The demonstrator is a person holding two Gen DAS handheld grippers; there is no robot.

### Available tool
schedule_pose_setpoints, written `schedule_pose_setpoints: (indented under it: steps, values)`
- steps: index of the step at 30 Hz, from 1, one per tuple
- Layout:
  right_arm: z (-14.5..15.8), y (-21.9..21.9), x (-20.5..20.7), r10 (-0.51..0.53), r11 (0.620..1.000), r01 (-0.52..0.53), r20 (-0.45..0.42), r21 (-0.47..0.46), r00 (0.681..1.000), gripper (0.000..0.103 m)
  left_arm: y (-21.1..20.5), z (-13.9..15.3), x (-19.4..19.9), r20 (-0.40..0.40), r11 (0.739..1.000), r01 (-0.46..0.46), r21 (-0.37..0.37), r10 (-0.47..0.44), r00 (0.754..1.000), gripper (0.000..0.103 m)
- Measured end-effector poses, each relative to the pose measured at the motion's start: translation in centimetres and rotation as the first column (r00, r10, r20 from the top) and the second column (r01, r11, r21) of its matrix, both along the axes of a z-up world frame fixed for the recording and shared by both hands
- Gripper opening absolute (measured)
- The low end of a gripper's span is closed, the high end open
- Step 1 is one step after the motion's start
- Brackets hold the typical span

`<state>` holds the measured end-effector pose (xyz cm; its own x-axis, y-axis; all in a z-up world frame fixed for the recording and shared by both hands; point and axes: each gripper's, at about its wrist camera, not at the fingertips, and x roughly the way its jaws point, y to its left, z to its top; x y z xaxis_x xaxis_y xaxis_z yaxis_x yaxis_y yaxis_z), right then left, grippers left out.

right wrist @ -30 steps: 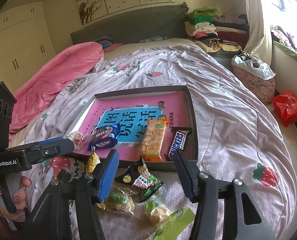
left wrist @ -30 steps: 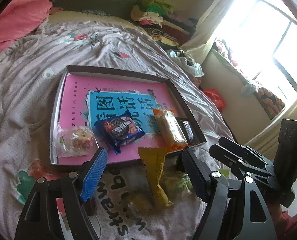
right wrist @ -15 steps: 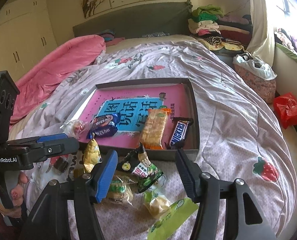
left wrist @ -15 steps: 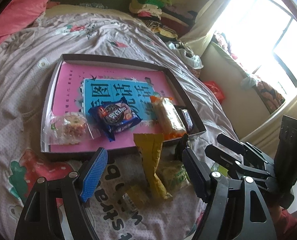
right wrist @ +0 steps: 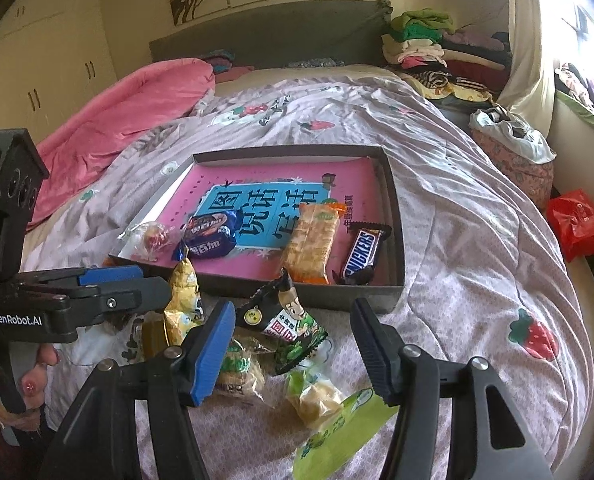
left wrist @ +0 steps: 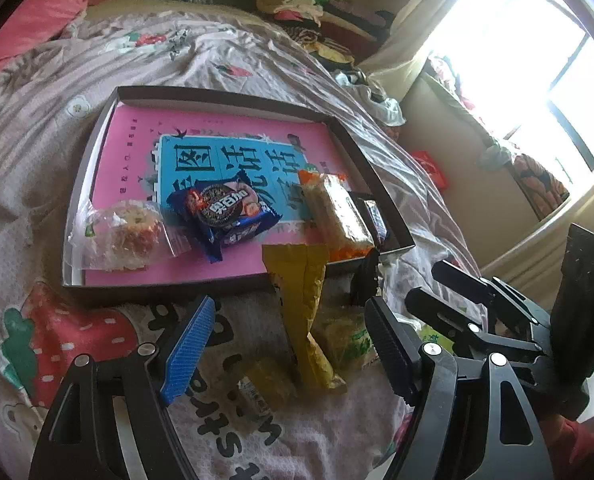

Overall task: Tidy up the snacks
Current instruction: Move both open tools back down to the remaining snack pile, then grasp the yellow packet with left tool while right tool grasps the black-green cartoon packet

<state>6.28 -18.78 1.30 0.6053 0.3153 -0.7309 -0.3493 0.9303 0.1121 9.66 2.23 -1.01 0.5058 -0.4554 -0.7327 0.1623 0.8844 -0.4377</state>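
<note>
A: Going from the left, what's already in the tray [right wrist: 393, 216]?

B: A clear-wrapped pastry [left wrist: 123, 232], then the blue cookie pack [left wrist: 227, 214], the orange-ended cracker pack [right wrist: 311, 238], and a Snickers bar [right wrist: 363, 252] against the right wall; all lie on the pink book cover.

A: And the grippers?

B: The left gripper [left wrist: 287, 344] hangs with jaws spread wide and empty over the yellow packet [left wrist: 303, 304]; the right gripper [right wrist: 293, 344] is likewise released, above the black-and-green packet [right wrist: 285, 320]; both packets lie on the quilt [right wrist: 477, 280] just beside the tray's near wall.

A: So it's a pickup step?

B: I'd judge so; next calls for lowering and closing on one packet.
</note>
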Motion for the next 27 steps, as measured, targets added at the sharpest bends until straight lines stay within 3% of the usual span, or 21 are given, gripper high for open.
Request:
schedule_pose_setpoints:
  steps: [13,27]
  values:
    - [-2.8,1.7,0.6,0.046,0.995,-0.05,-0.044,-0.092,0.998,0.06,-0.2,-1.2,0.3,-0.027,1.0,0.01,-0.018,-0.01,1.0,0.078]
    - [-3.7,1.9,2.5,0.014,0.999,-0.017,-0.069,-0.044,0.998,0.063,-0.5,-2.6,1.1,-0.053,1.0,0.008,-0.018,-0.009,0.999,0.077]
